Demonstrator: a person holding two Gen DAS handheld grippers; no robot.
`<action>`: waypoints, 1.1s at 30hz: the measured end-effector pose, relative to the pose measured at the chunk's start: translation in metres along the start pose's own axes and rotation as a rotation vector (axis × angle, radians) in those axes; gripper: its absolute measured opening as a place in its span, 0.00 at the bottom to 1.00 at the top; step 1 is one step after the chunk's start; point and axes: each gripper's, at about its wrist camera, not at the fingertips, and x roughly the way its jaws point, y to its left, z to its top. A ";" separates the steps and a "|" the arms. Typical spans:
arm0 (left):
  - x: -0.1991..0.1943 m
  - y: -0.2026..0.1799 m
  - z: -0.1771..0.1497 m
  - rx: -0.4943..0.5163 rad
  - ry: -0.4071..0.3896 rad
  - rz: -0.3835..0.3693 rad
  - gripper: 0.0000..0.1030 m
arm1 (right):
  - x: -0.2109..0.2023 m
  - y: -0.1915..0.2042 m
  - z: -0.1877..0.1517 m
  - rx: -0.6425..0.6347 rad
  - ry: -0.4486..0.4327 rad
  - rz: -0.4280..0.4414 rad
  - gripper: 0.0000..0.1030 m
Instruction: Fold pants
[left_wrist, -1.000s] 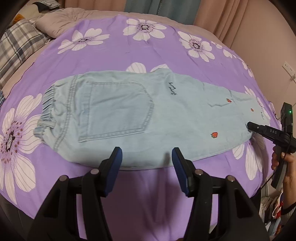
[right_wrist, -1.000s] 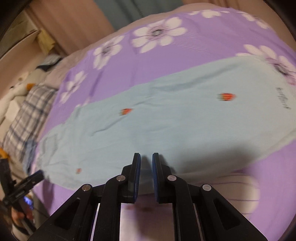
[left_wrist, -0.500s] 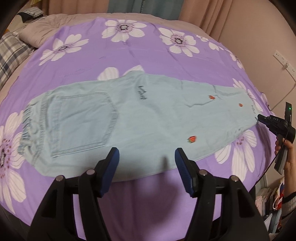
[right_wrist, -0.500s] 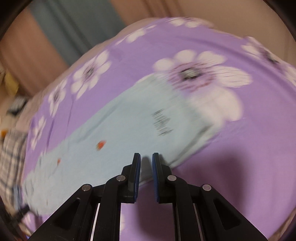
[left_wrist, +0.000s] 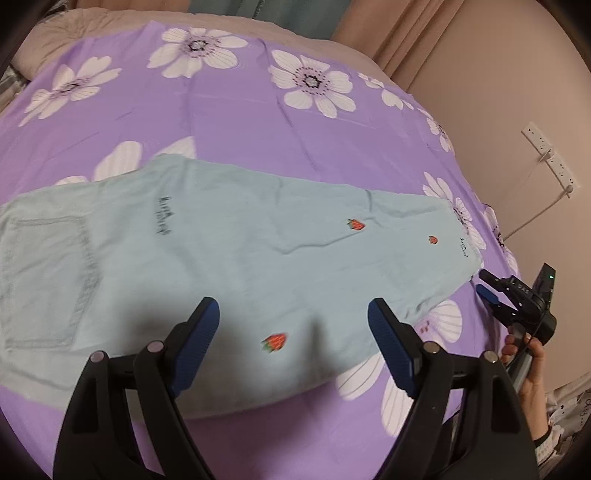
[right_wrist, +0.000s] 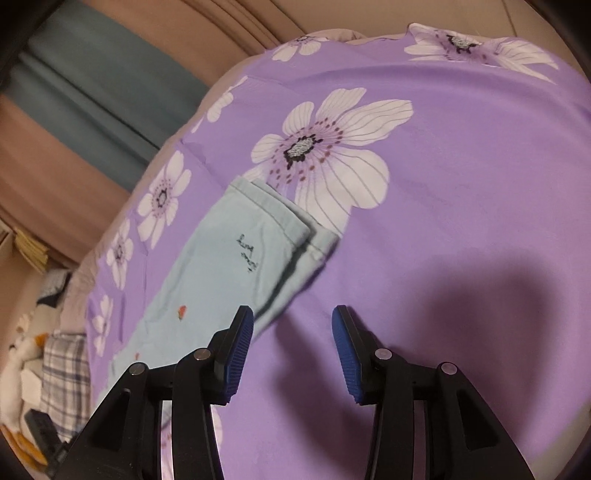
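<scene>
Light-blue pants lie flat across the purple floral bedsheet, already halved lengthwise w/ legs stacked; pocket end at left, cuffs at right. Left gripper hovers over the near mid-leg edge, jaws just been opening, now wide, nothing between them. Right gripper sits just beside the cuffs, jaws just been opening to abt half, also empty. Step looks like pre-grasp for the crosswise fold. Next prob: each pinches both layers at the hem, carries it left twd the waistband.

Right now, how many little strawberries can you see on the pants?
3: one strawberry between the left gripper's fingers, one mid-leg, one near the cuff. More may hide underneath.
</scene>
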 end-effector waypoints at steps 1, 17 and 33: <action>0.003 -0.002 0.002 -0.003 0.005 -0.006 0.80 | 0.002 0.000 0.003 -0.002 0.002 0.005 0.43; 0.016 -0.007 0.028 -0.236 0.024 -0.278 0.80 | 0.009 0.110 0.010 -0.383 -0.203 -0.005 0.07; 0.054 0.007 0.029 -0.495 0.075 -0.617 0.66 | 0.045 0.255 -0.157 -1.018 -0.073 0.151 0.07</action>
